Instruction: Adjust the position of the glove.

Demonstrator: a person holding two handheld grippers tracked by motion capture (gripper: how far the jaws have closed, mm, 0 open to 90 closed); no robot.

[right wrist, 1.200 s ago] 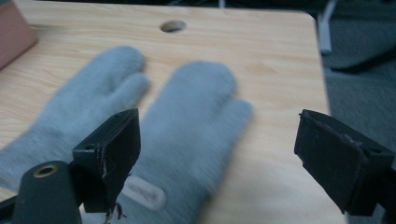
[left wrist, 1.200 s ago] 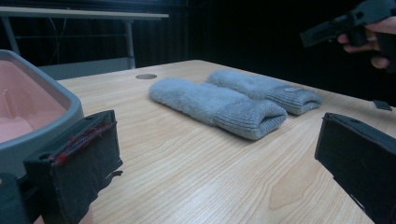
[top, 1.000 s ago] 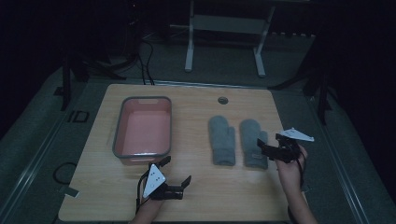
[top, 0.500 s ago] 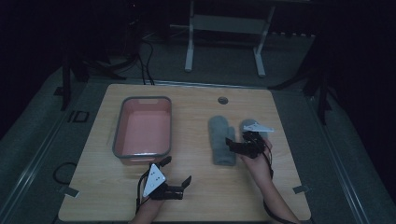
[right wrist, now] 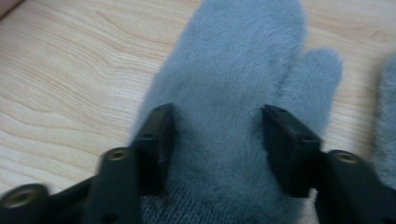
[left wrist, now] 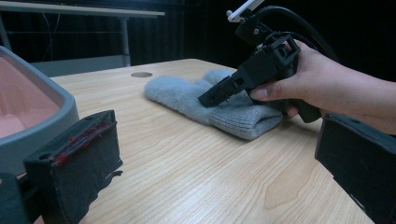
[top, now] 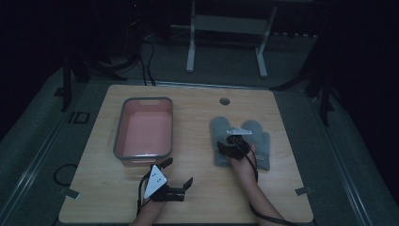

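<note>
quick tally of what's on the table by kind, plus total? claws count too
Grey mittens: 2, left mitten under the open right claw, right mitten beside it
Pink bin with grey rim: 1
Handheld claws: 2, the left claw open near the bin
Total: 5

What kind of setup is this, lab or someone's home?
Probably a lab or recording rig, not a home: a bare wooden table on dark matting, a metal stand behind it, cables on the floor, and hand-held grippers working over grey mittens.
</note>
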